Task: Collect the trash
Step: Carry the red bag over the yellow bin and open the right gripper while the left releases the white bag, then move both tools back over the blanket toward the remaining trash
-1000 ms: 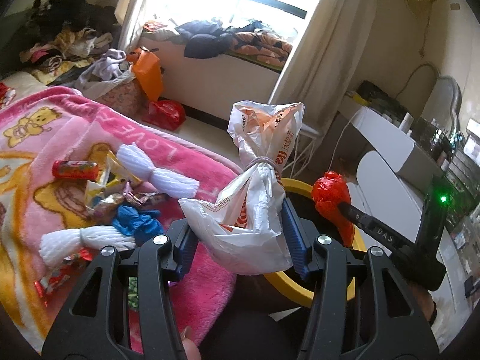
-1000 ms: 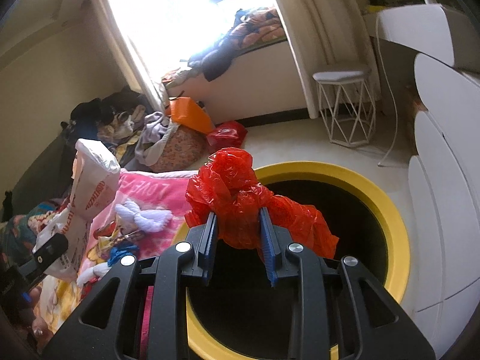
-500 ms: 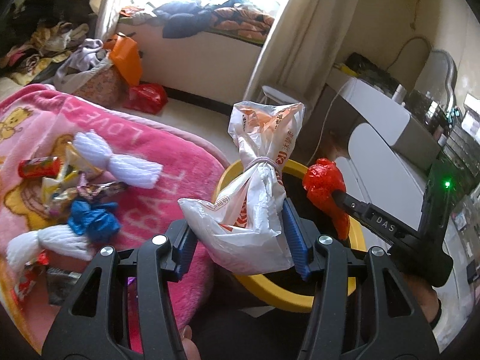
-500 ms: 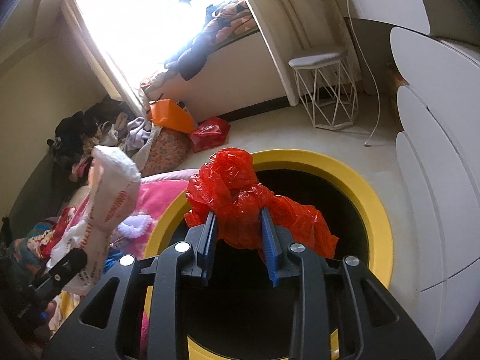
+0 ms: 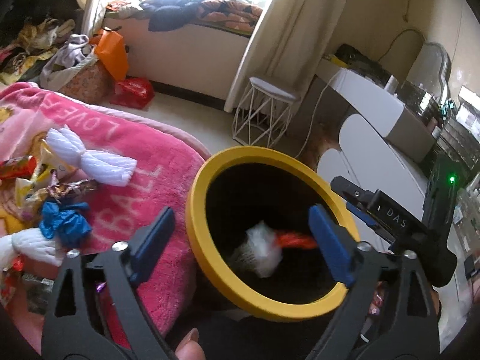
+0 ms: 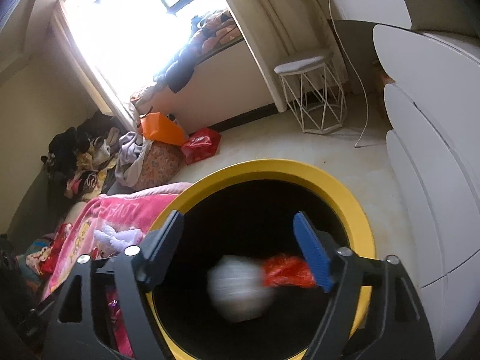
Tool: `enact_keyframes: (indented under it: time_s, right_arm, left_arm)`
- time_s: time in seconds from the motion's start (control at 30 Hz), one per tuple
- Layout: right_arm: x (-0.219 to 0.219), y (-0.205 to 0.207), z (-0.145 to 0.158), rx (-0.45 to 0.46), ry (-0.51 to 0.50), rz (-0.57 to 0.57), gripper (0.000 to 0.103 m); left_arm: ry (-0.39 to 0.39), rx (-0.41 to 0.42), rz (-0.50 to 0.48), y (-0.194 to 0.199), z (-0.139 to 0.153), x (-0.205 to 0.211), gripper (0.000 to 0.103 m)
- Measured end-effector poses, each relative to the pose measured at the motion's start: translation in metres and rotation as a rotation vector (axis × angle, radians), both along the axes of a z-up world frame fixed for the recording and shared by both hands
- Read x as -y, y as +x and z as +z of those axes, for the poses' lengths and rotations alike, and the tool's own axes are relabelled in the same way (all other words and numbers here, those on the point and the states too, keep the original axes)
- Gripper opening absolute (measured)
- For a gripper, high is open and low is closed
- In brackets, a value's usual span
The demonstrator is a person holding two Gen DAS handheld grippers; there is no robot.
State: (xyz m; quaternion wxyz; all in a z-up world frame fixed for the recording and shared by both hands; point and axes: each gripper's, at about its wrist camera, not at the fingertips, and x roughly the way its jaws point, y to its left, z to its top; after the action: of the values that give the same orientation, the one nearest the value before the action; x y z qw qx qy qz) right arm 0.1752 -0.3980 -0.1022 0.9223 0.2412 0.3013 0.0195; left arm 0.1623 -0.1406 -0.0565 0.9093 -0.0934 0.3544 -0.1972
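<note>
A black bin with a yellow rim (image 5: pixel 240 156) (image 6: pixel 345 192) stands beside the bed. A white plastic bag (image 5: pixel 264 250) (image 6: pixel 237 288) and a red plastic bag (image 5: pixel 295 240) (image 6: pixel 288 271) are inside it, blurred. My left gripper (image 5: pixel 240 240) is open and empty over the bin mouth. My right gripper (image 6: pixel 240 249) is open and empty above the bin; it also shows at the right of the left wrist view (image 5: pixel 354 198). More trash lies on the pink blanket (image 5: pixel 144 162): white foam nets (image 5: pixel 90 159), a blue wad (image 5: pixel 63 222), wrappers (image 5: pixel 60 189).
A white wire stool (image 5: pixel 264 111) (image 6: pixel 315 96) stands past the bin by the curtain. A white dresser (image 6: pixel 435 150) is close on the right. An orange bag (image 5: pixel 111 51), a red bag (image 5: pixel 132 93) and a clothes pile (image 6: pixel 90 156) sit on the floor.
Both grippers opened. The white bag dropped from the left gripper and the red bag from the right one; both are now inside the bin.
</note>
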Motion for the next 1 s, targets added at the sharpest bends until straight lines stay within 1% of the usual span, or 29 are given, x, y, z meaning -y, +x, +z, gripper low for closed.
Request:
enact_keyframes:
  time_s: [0.07, 0.2, 0.33, 1.0]
  right_arm:
    - [0.000, 0.000, 0.000, 0.003, -0.005, 0.003, 0.076]
    - [-0.007, 0.001, 0.002, 0.010, -0.034, 0.019, 0.076]
    - [-0.018, -0.003, 0.008, 0.037, -0.067, 0.045, 0.083]
    - [-0.074, -0.014, 0.030, 0.120, -0.162, 0.220, 0.084]
  left_arm:
    - [-0.008, 0.009, 0.014, -0.002, 0.003, -0.004, 0.092]
    - [-0.015, 0.019, 0.055, -0.006, 0.006, -0.017, 0.092]
    - [-0.027, 0.026, 0.095, -0.009, 0.009, -0.031, 0.092]
    - [-0.045, 0.104, 0.230, -0.032, 0.030, -0.084, 0.092]
